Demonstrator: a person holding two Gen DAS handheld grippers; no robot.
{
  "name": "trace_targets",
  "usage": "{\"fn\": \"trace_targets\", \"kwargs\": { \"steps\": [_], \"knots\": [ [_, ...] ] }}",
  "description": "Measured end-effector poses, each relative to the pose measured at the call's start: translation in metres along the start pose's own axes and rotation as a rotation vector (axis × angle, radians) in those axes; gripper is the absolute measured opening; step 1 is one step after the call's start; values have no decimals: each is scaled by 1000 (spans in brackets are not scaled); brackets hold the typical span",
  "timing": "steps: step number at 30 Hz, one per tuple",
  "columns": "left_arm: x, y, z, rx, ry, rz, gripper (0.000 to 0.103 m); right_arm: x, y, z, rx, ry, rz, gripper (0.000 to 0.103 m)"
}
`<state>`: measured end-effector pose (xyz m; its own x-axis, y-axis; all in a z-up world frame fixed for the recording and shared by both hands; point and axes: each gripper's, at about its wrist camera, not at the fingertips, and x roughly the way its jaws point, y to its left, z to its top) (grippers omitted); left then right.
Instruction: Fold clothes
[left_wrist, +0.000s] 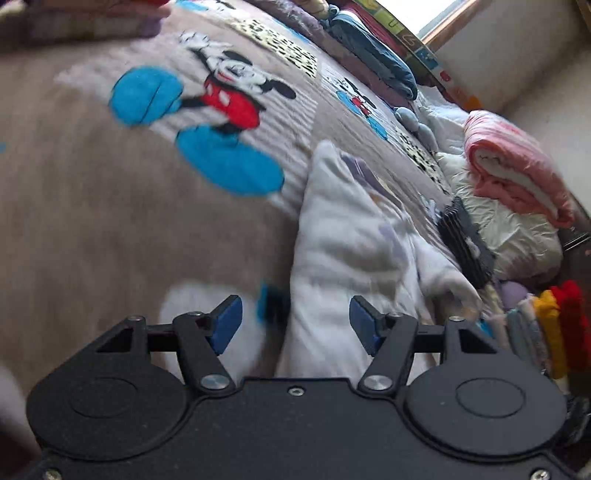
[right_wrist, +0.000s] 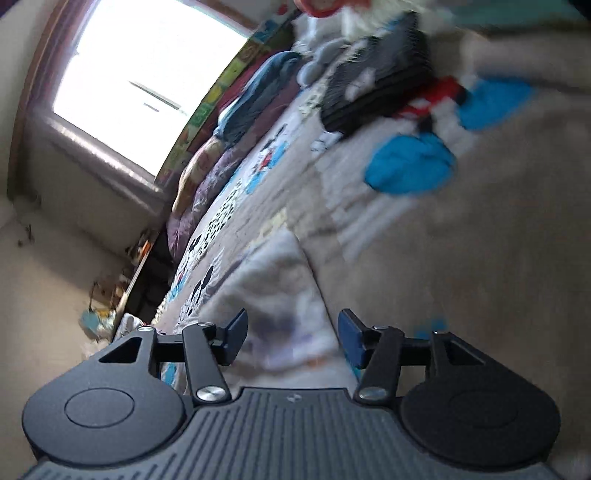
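A white garment with pale purple print (left_wrist: 354, 236) lies as a long bunched strip on the tan cartoon-mouse blanket (left_wrist: 110, 206). My left gripper (left_wrist: 295, 325) is open just above its near end, blue pads either side of the cloth, holding nothing. In the right wrist view the same garment (right_wrist: 277, 291) lies on the blanket (right_wrist: 480, 258), blurred. My right gripper (right_wrist: 291, 339) is open over its near end, empty.
A folded black striped garment (left_wrist: 465, 240) lies to the right of the white one, also in the right wrist view (right_wrist: 380, 81). A pink rolled blanket (left_wrist: 517, 170), white bedding and a colourful stack (left_wrist: 546, 325) sit at right. Pillows and a blue garment (left_wrist: 373, 55) line the bed's far edge below a window (right_wrist: 147, 81).
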<state>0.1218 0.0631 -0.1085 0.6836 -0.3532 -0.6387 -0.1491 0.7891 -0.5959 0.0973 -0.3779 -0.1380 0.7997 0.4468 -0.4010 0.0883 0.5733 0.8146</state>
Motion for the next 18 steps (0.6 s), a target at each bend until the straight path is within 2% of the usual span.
{"fn": "trace_targets", "kwargs": {
  "steps": [5,7,13,15,17,18],
  "knots": [
    [-21,8,-27,-78,-27,-83,63,-25,-14,-28,126,-13,24,67],
    [-21,11,-35,-115,-30,-125,63,-27,-21,-37,174,-5,33,68],
    [-19,8,-47,-114,-70,-133,62,-23,-32,-52,232,-6,48,68],
    [-15,5,-49,-85,-87,-108,57,-20,-32,-53,190,-9,52,68],
    [-11,3,-49,-57,-102,-71,34,-16,-32,-54,132,-9,56,67],
    [-9,4,-48,-56,-105,-51,34,-14,-31,-54,92,-7,56,67]
  ]
}}
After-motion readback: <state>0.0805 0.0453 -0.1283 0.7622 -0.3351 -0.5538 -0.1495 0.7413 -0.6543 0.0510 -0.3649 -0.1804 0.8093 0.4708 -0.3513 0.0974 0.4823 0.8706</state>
